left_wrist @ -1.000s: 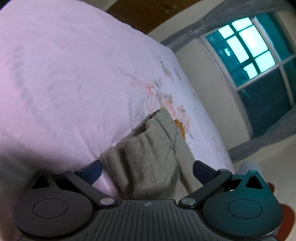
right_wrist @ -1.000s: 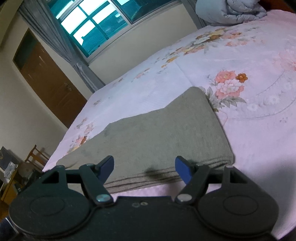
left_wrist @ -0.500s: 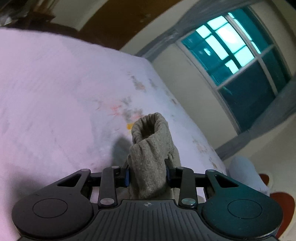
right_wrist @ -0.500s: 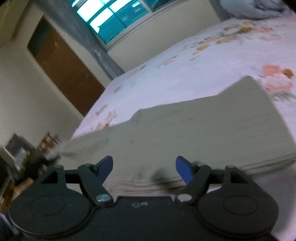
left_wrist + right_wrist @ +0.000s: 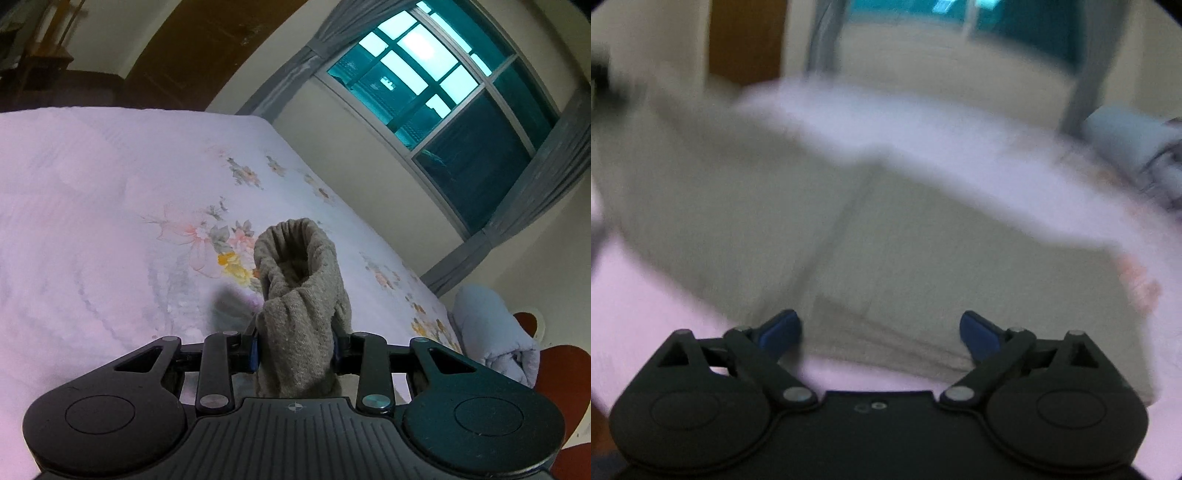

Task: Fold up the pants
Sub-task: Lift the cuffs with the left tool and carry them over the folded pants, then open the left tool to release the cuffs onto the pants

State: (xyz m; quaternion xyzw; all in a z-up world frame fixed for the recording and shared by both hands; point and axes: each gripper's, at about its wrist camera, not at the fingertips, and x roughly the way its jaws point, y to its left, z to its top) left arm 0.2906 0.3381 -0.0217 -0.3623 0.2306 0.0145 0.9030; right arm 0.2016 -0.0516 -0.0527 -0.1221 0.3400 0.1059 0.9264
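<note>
- While the left gripper (image 5: pixel 295 350) pinches a bunched end of the grey pants (image 5: pixel 299 295), its jaws press on the cloth from both sides. They closed on it within the last second.
- That cloth end stands up from the jaws like a little open tube, lifted above the bed (image 5: pixel 92 221).
- The right gripper (image 5: pixel 879 332) is spread wide, and its jaws have just been opening. Nothing is between them.
- Its blue fingertips (image 5: pixel 779 332) hang just above the near edge of the pants (image 5: pixel 923 240), which lie folded in flat layers on the bed (image 5: pixel 665 314).
- The right view is very blurry, so I cannot tell if the tips touch the cloth.
- At the left of that view the pants seem to rise off the bed.
- The bed sheet is pale pink with flowers (image 5: pixel 221 251) printed on it.
- A rolled light blue blanket (image 5: pixel 495 332) sits at the far end of the bed.
- Behind the bed are a window (image 5: pixel 443 96) with grey curtains (image 5: pixel 517 214) and a brown door (image 5: pixel 207 51).
- No writing can be read.
</note>
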